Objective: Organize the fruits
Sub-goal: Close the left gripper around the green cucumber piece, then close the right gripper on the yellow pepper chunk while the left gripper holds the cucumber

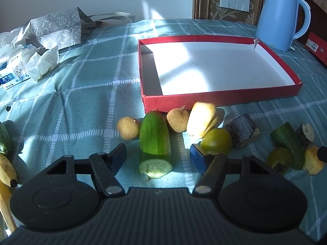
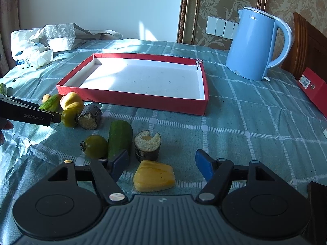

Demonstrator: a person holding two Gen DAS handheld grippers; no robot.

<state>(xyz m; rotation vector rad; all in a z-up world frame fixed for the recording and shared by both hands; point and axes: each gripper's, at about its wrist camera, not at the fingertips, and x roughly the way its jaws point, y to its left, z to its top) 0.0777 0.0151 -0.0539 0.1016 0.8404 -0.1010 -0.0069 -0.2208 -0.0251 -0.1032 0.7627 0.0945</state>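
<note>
On checked cloth, cucumber half (image 1: 155,143) lies between the parted, untouching fingers of the left hand-held gripper (image 1: 158,155).

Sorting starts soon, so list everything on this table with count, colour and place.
tray: one, red, empty, mid-table
kettle: one, blue, behind tray
cucumber pieces: three, green, two in front, one far left
tomatoes: two, green, front
yellow pieces: two, front
brown fruits: two, by tray
dark stem chunks: two, front right
banana: one, yellow, left edge
bags: grey-white, far left
left gripper: open, straddling a cucumber piece
right gripper: open, straddling a yellow piece
</note>
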